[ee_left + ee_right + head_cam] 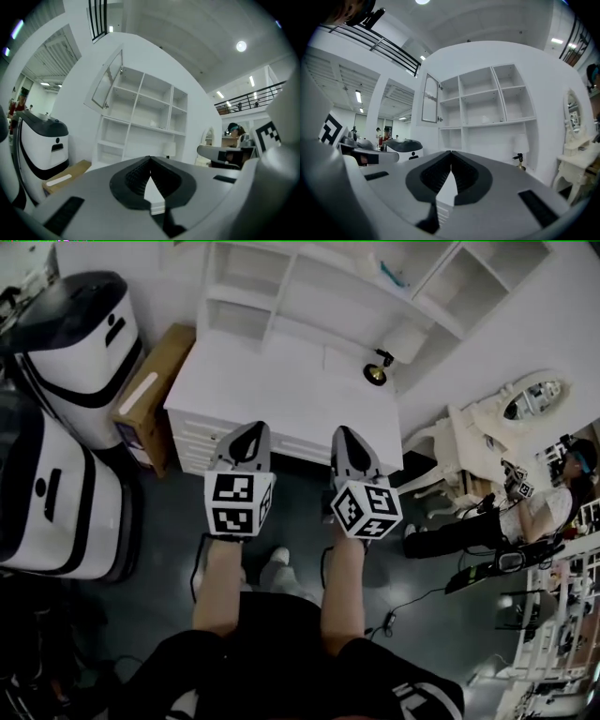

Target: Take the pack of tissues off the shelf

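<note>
- The left tongs [248, 430] are fully closed with nothing between the jaws, and they point toward the counter [281, 381].
- The right tongs [345, 434] are likewise closed and empty, just beside the left pair at its 3 o'clock.
- The white counter with drawers lies at 12 o'clock of both tongs, and the white shelf unit [272, 296] rises behind it.
- The pack of tissues [394, 276], small and bluish, sits on a shelf at 1 o'clock, well apart from both tongs.
- A table lamp [380, 367] stands on the counter at 1 o'clock.
- A cardboard box [155, 390] sits at 10 o'clock.
</note>
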